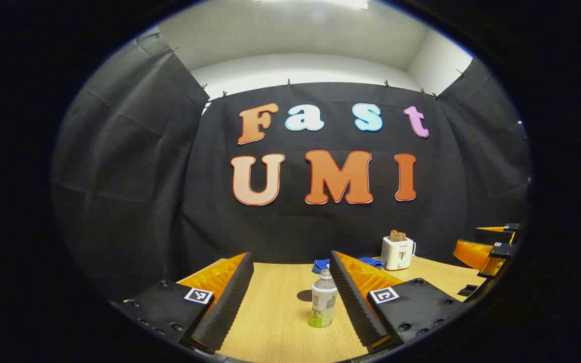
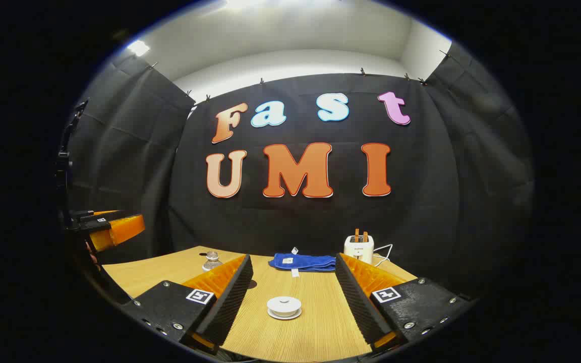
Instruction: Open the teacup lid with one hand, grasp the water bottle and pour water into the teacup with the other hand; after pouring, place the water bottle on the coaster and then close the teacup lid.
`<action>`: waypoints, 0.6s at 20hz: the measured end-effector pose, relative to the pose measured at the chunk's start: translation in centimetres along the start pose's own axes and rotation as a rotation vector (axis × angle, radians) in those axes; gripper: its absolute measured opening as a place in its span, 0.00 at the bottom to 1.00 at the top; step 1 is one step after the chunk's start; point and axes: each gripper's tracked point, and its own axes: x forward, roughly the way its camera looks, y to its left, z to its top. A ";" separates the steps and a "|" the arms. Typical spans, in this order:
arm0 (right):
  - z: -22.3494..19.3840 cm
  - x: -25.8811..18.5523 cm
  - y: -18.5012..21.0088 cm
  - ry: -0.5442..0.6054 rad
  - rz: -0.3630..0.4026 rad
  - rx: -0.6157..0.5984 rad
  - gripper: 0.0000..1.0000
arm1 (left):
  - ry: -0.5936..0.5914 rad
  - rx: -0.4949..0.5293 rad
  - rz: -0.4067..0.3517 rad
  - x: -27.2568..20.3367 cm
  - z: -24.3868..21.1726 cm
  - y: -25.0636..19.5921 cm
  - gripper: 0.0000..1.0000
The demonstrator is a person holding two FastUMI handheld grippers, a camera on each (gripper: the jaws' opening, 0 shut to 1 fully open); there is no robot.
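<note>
left gripper view: left gripper [image 1: 290,297] held wide and empty, water bottle [image 1: 323,305] upright on table [image 1: 270,322] between its fingers, grasp not yet made | right gripper view: right gripper [image 2: 293,297] wide, lidded teacup [image 2: 284,306] ahead, lid [image 2: 284,303] still on; lid-lifting judged the next step, fingers to be lowered around it

You see even overhead light; glare sits on the ceiling above the black cloth wall [image 2: 295,222]. Both views stay sharp, edges bowed; the water bottle [image 1: 323,305] casts a short shadow behind it.

You're looking at one water bottle [image 1: 323,304], one lidded teacup [image 2: 284,306], one toaster [image 2: 359,249], one blue cloth [image 2: 303,262], two tools.
</note>
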 end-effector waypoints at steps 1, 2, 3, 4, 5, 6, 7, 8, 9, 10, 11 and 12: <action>0.0 -0.1 0.1 -0.002 0.003 -0.004 0.98 | -0.004 0.003 -0.002 0.0 0.1 -0.2 0.96; 0.1 -0.2 0.2 -0.004 0.007 -0.007 0.98 | -0.006 0.004 -0.006 0.0 0.3 -0.3 0.96; 0.2 -0.1 0.3 -0.005 0.008 -0.011 0.98 | -0.006 0.005 -0.010 0.0 0.2 -0.5 0.96; 0.1 -0.1 0.5 -0.009 0.012 -0.019 0.98 | -0.003 0.007 -0.015 0.0 0.1 -0.8 0.96; 0.1 0.0 0.5 -0.010 0.009 -0.026 0.98 | 0.003 0.011 -0.016 0.0 -0.1 -0.9 0.96; 0.0 0.1 0.4 -0.010 0.007 -0.031 0.98 | 0.007 0.015 -0.018 0.0 -0.3 -1.0 0.96; -0.1 0.1 0.4 -0.009 0.005 -0.032 0.98 | 0.008 0.017 -0.020 0.0 -0.3 -1.2 0.97; -0.1 0.1 0.3 -0.008 0.004 -0.030 0.98 | 0.008 0.018 -0.023 0.2 -0.3 -1.3 0.96; -0.1 0.0 0.3 -0.007 0.006 -0.025 0.98 | 0.007 0.017 -0.026 0.1 -0.2 -1.5 0.96; -0.1 0.1 0.4 -0.006 0.010 -0.018 0.98 | 0.006 0.016 -0.027 0.1 -0.2 -1.5 0.96; -0.1 0.1 0.3 -0.008 0.015 -0.016 0.98 | 0.005 0.017 -0.028 0.1 -0.2 -1.5 0.96; -0.2 0.2 0.3 -0.008 0.014 -0.020 0.98 | 0.008 0.020 -0.028 0.3 -0.3 -1.5 0.96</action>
